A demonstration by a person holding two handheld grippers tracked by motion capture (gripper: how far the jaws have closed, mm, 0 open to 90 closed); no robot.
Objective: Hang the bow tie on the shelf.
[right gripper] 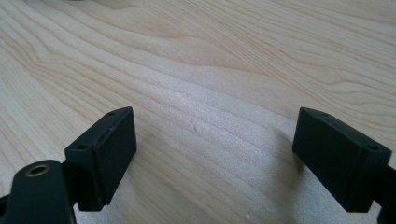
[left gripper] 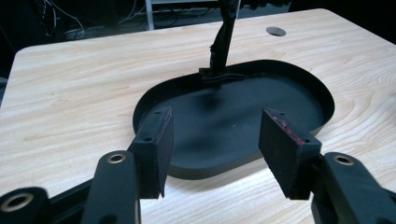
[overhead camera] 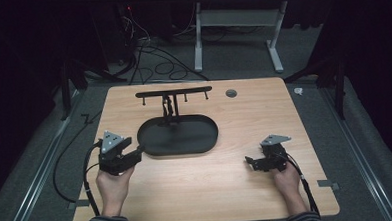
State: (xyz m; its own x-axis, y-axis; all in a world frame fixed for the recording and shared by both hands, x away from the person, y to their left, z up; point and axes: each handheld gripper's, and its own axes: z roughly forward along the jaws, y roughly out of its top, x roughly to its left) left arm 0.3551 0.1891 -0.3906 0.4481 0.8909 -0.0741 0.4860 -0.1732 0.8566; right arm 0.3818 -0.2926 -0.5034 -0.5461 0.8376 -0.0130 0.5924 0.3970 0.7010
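A black oval tray [overhead camera: 185,138] lies on the wooden table [overhead camera: 238,198], a little left of the middle. From its far rim rises a thin black post [overhead camera: 170,109] that carries a crossbar [overhead camera: 173,93] with small pegs hanging under it. My left gripper [overhead camera: 138,152] is at the tray's left end. In the left gripper view the left gripper [left gripper: 215,140] stands open, its pads over the near rim of the tray [left gripper: 210,170] and apart from it. My right gripper [overhead camera: 250,162] rests low at the right. In its own view the right gripper [right gripper: 215,149] is open over bare wood.
A round grey cable hole [overhead camera: 231,93] sits near the table's far edge. Cables [overhead camera: 152,62] lie on the floor beyond the table, beside a white desk frame [overhead camera: 198,35]. Each gripper's cable trails back toward the near edge.
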